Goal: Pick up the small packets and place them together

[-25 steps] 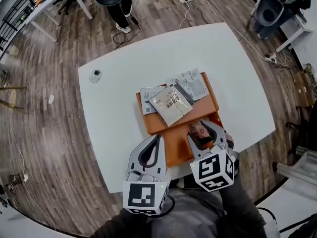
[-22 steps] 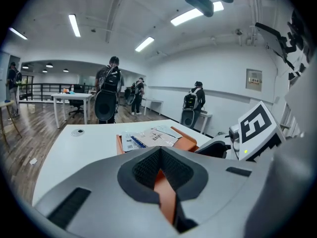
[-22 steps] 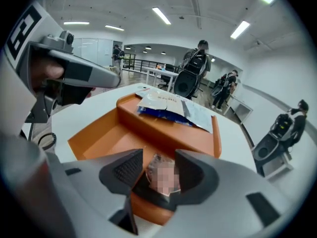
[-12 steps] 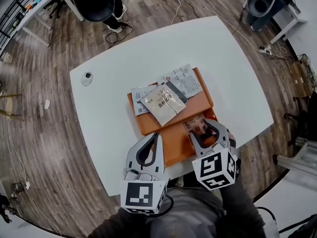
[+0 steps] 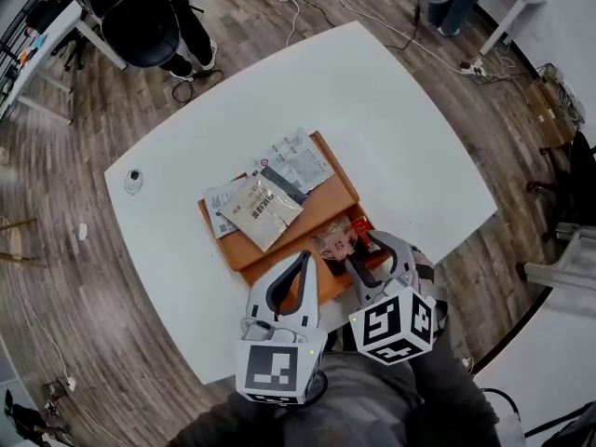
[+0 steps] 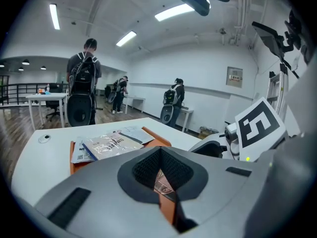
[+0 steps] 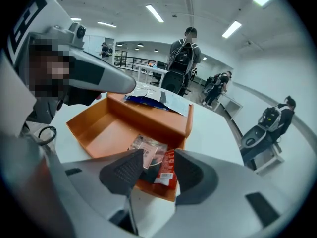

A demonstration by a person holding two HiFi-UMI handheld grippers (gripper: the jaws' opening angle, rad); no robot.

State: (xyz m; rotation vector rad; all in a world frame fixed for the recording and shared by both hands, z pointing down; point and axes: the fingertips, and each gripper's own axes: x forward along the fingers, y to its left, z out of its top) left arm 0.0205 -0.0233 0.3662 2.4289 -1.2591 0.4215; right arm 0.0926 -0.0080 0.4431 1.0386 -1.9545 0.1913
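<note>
Holds the right gripper (image 7: 157,163) at 5 o'clock of the orange tray (image 5: 328,205), jaws apart, gripping nothing. Finds the small packets (image 7: 152,155), one brownish and one red, lying in the tray's near compartment just past those open jaws. Holds the left gripper (image 6: 159,151) at 6 o'clock of the tray, jaws together and empty. Shows larger silvery packets (image 5: 264,210) piled on the far section toward 11 o'clock, all on a white table (image 5: 391,128).
</note>
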